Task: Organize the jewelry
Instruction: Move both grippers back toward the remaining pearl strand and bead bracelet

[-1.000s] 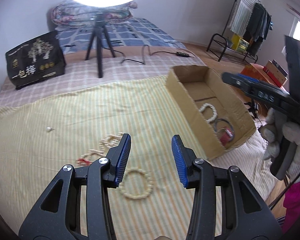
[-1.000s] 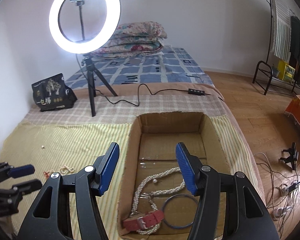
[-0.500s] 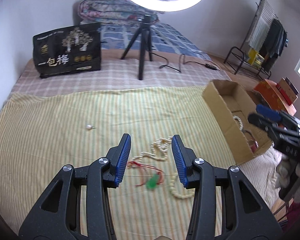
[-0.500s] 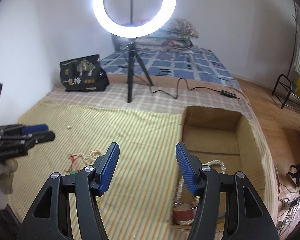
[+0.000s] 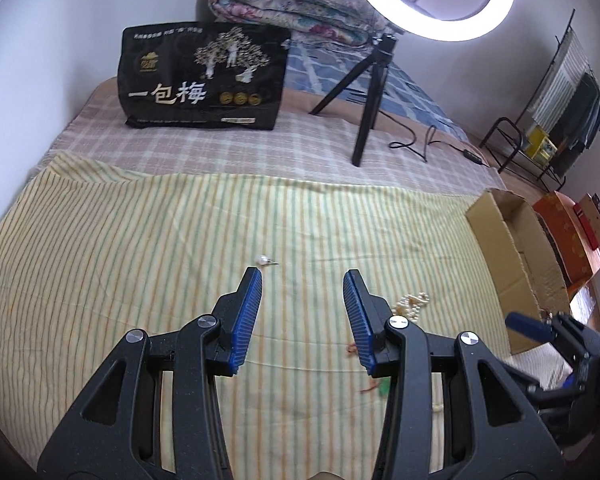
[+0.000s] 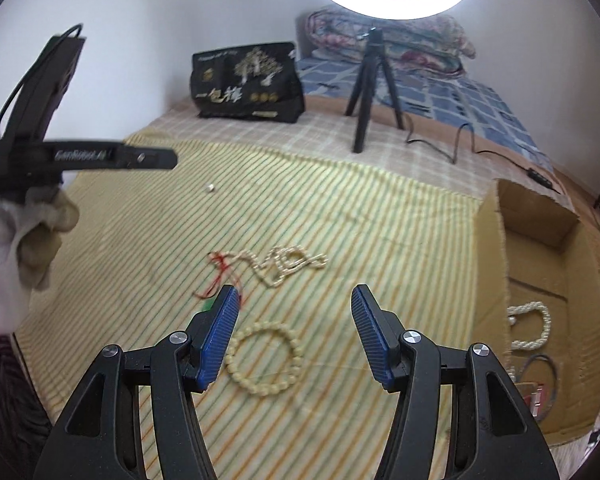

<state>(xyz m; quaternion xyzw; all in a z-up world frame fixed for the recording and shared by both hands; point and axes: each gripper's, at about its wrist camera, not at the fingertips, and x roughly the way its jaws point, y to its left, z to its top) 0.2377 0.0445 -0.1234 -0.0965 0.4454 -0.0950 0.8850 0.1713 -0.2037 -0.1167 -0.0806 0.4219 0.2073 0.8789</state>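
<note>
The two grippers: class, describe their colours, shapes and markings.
Both the left gripper and right gripper have black angular frames with silver screws and ribbed blue pads. The left one's side reads "GenRobot.AI"; a black cable loops behind it, and a pale glove holds it.

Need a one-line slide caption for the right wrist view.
Open right gripper poised above a beaded bracelet on the striped cloth, cardboard box alongside.

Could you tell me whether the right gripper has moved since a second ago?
Yes. The right gripper has swung left, from over the cardboard box to above the bead bracelet.
</note>
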